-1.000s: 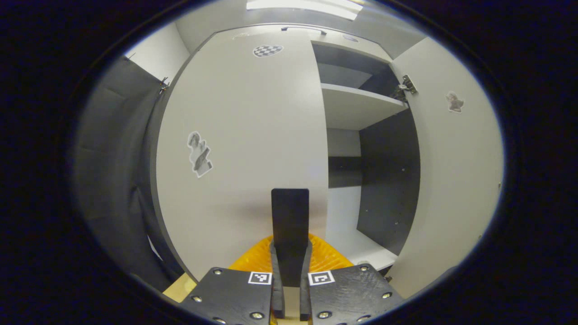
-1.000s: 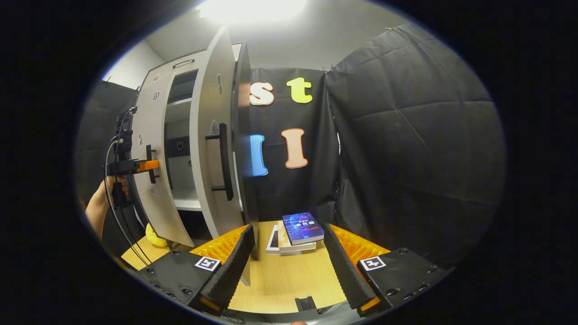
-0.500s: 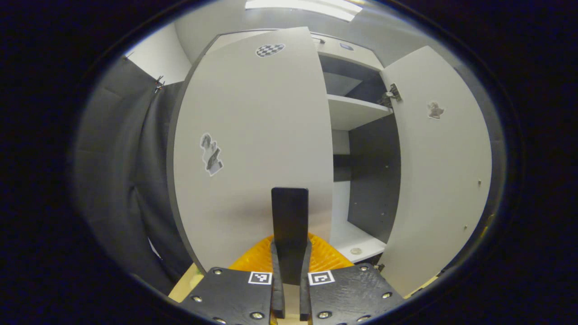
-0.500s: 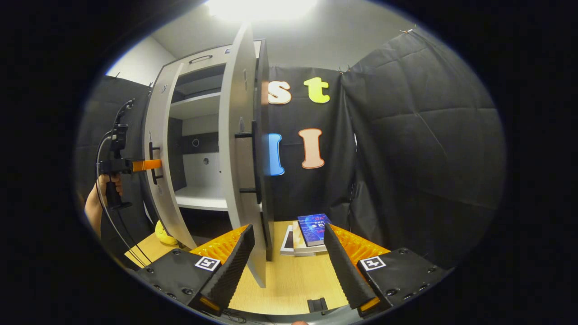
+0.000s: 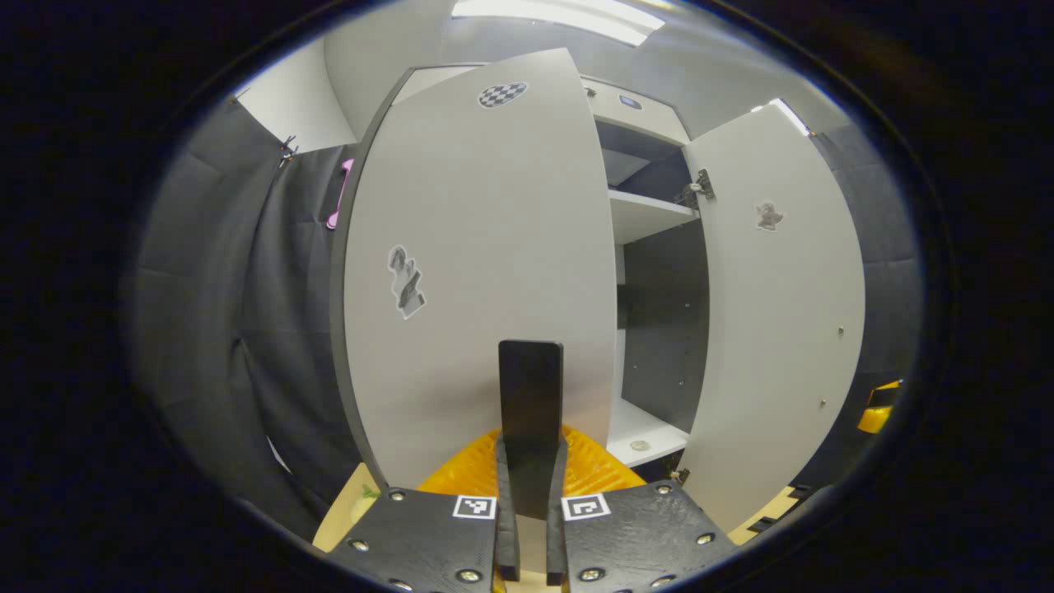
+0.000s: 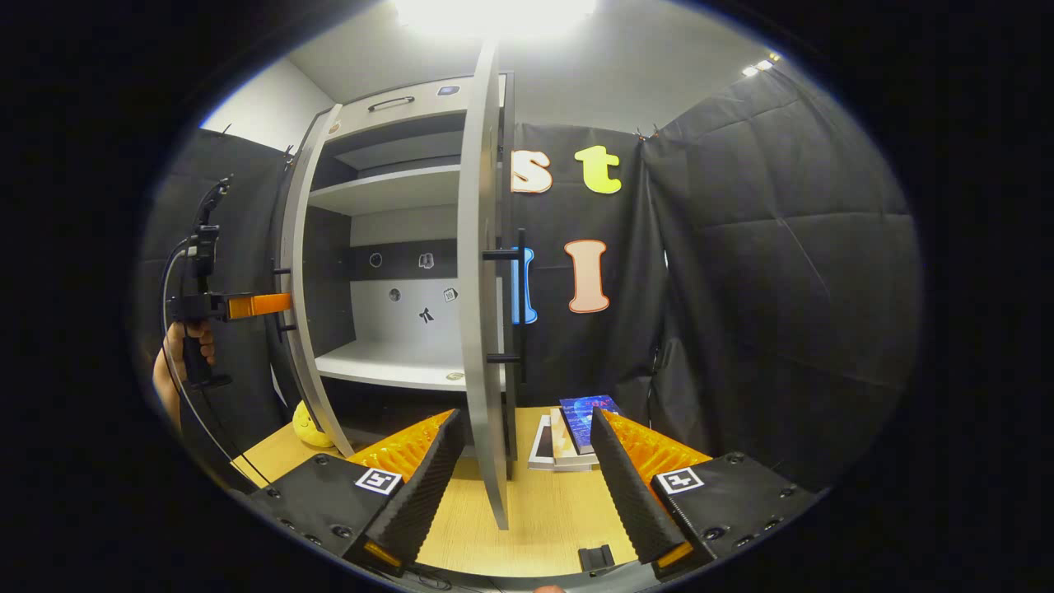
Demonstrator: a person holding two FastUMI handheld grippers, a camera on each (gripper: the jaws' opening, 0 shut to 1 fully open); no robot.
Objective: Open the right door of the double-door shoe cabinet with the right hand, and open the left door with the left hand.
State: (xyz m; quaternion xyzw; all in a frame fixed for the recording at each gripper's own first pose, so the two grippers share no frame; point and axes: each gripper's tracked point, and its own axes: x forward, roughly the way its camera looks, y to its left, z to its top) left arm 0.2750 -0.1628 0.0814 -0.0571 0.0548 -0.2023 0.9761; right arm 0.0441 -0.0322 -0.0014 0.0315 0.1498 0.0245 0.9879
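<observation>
The grey shoe cabinet [image 6: 395,115] stands with both doors swung out. In the left gripper view the left door [image 5: 469,272] faces me, and my left gripper [image 5: 531,451] is shut on its dark bar handle [image 5: 531,387]. The right gripper view has that left gripper [image 6: 268,305] at the left door [image 6: 298,329], held by a hand [image 6: 177,362]. The right door [image 6: 484,329] stands edge-on with its handle [image 6: 521,305] free. My right gripper [image 6: 524,486] is open, with the door's lower edge between its fingers and apart from both. The right door's inner face [image 5: 774,313] is also in the left gripper view.
Inside the cabinet are a high shelf [image 6: 387,189] and a lower white shelf [image 6: 395,364]. A stack of books [image 6: 576,420] lies on the wooden table [image 6: 543,511] right of the cabinet. A yellow toy [image 6: 306,424] sits below the left door. Black cloth walls surround the booth.
The left door has swung further out with my left gripper on its handle. The right door now stands edge-on to my right gripper, and more of the cabinet's inside shows.
</observation>
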